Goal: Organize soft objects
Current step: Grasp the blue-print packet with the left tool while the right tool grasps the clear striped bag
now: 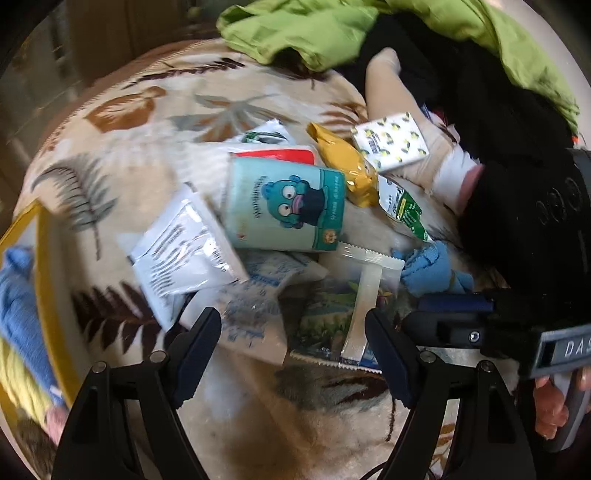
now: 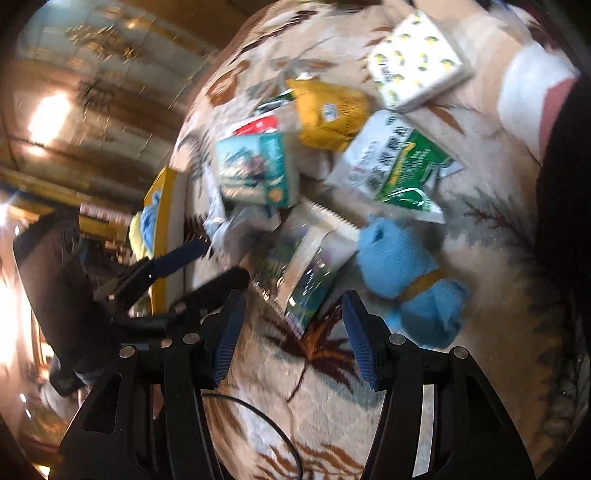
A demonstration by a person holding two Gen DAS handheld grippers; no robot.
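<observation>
A pile of soft packets lies on a leaf-patterned blanket (image 1: 147,122). A teal cartoon tissue pack (image 1: 284,206) sits in the middle, a yellow pouch (image 1: 347,166) and a lemon-print tissue pack (image 1: 391,140) beyond it. A clear sachet with a picture (image 1: 347,317) lies just ahead of my left gripper (image 1: 293,332), which is open and empty. My right gripper (image 2: 293,317) is open and empty, its tips at the same sachet (image 2: 306,273). A blue knitted cloth (image 2: 406,280) lies right of it; it also shows in the left wrist view (image 1: 432,269). The right gripper's body (image 1: 480,328) reaches in at the right.
A yellow-rimmed bin (image 1: 40,280) with blue and yellow cloths stands at the left; it also shows in the right wrist view (image 2: 162,221). Green (image 1: 317,33) and black clothes are heaped at the far right. A green-white packet (image 2: 399,170) and white packets (image 1: 181,254) lie in the pile.
</observation>
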